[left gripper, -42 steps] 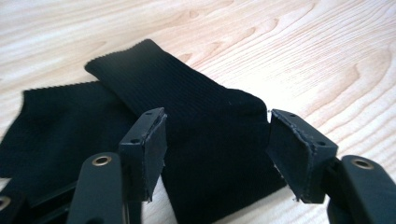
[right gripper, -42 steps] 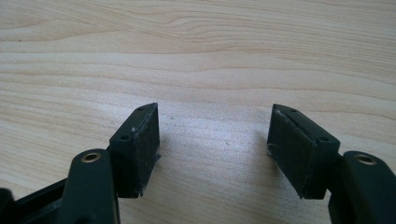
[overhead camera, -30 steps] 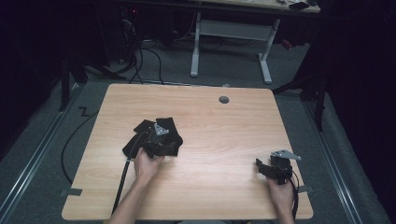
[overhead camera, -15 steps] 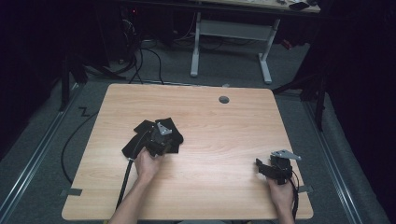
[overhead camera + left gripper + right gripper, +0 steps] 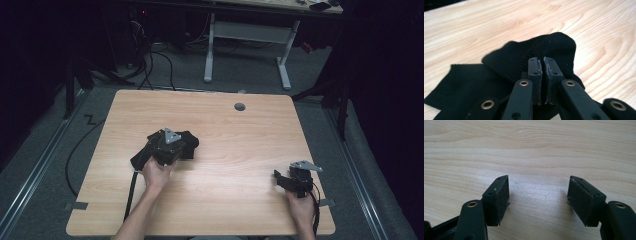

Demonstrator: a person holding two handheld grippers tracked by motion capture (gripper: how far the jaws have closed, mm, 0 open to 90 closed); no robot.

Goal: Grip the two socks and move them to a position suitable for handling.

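A black ribbed knitted cloth (image 5: pixel 189 142) (image 5: pixel 506 62) lies bunched on the left half of the wooden table (image 5: pixel 240 150). My left gripper (image 5: pixel 172 146) (image 5: pixel 542 60) is over it, and its jaws have just been closing. They now pinch a raised fold of the cloth between the pads, and the fold peaks above the tabletop. My right gripper (image 5: pixel 278 177) (image 5: pixel 539 187) rests near the table's front right corner. It is open, with bare wood between its pads (image 5: pixel 500 195).
A round cable hole (image 5: pixel 240 106) sits near the table's far edge. Behind the table stands another desk with white legs (image 5: pixel 209 50), and cables (image 5: pixel 150 60) lie on the dark floor. The left gripper's cable (image 5: pixel 131 192) runs off the front edge.
The left gripper's jaws have shut on the cloth and the gripper has risen a little, pulling a fold up. The right gripper has stayed where it was.
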